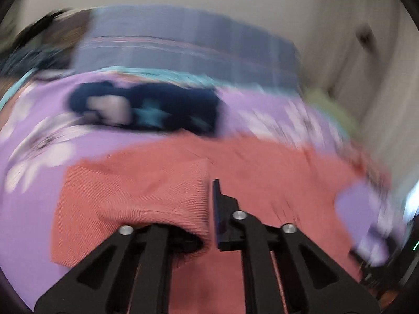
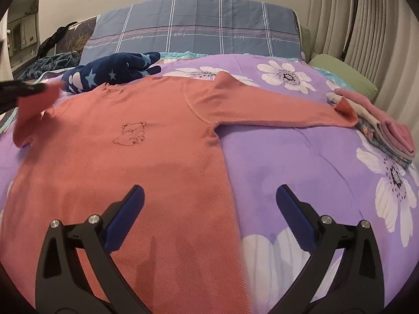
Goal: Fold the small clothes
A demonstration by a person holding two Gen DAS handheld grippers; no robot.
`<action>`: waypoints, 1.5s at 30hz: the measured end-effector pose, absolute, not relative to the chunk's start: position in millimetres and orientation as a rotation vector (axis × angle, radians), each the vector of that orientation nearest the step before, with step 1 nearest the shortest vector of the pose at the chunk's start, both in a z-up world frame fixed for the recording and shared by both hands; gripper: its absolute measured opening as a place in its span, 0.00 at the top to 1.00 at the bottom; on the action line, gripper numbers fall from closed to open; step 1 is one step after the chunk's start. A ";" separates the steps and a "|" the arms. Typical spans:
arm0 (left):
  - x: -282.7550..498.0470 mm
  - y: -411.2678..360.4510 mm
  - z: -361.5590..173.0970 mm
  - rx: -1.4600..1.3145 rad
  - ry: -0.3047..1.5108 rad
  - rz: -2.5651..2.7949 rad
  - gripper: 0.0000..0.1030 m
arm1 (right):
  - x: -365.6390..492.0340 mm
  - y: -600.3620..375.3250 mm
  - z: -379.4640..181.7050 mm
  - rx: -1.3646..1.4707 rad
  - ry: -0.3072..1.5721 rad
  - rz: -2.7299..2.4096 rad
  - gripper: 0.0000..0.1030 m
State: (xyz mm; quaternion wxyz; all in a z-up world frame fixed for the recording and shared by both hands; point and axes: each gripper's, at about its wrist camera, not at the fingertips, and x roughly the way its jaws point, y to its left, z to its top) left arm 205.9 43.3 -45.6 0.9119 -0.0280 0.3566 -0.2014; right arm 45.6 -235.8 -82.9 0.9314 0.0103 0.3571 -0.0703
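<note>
A salmon-pink child's sweater [image 2: 146, 157] with a bear outline on the chest lies flat, front up, on the purple flowered bedspread [image 2: 301, 162]. Its right sleeve [image 2: 275, 107] stretches out toward a stack of folded clothes. My left gripper [image 1: 209, 204] is shut on the sweater's left sleeve [image 1: 136, 196] and holds it lifted; in the right wrist view it shows at the far left [image 2: 28, 89]. The left wrist view is blurred by motion. My right gripper [image 2: 209, 196] is open and empty, hovering over the sweater's lower right edge.
A navy star-patterned garment [image 2: 115, 72] lies beyond the sweater's collar. A stack of folded clothes [image 2: 382, 128] sits at the right. A blue plaid pillow [image 2: 196, 31] and a green pillow [image 2: 345, 78] lie at the head of the bed. Curtains hang at the right.
</note>
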 end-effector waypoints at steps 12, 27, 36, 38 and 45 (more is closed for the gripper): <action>157.0 49.0 -71.4 0.129 0.719 -0.398 0.19 | 58.7 -235.1 -70.8 0.002 0.757 -0.038 0.02; 170.2 173.7 -88.9 -0.041 0.724 -0.045 0.19 | 118.6 -2.9 -65.0 -0.367 0.735 0.416 0.42; 169.6 166.7 -96.9 -0.022 0.735 -0.106 0.19 | 159.4 1.2 -91.8 -0.272 0.826 0.287 0.83; 169.2 164.4 -97.2 -0.011 0.736 -0.110 0.19 | 159.8 -29.8 -81.1 -0.090 0.832 0.283 0.88; 170.7 158.3 -102.1 0.013 0.763 -0.129 0.17 | 143.4 -156.4 -81.2 0.328 0.897 0.173 0.60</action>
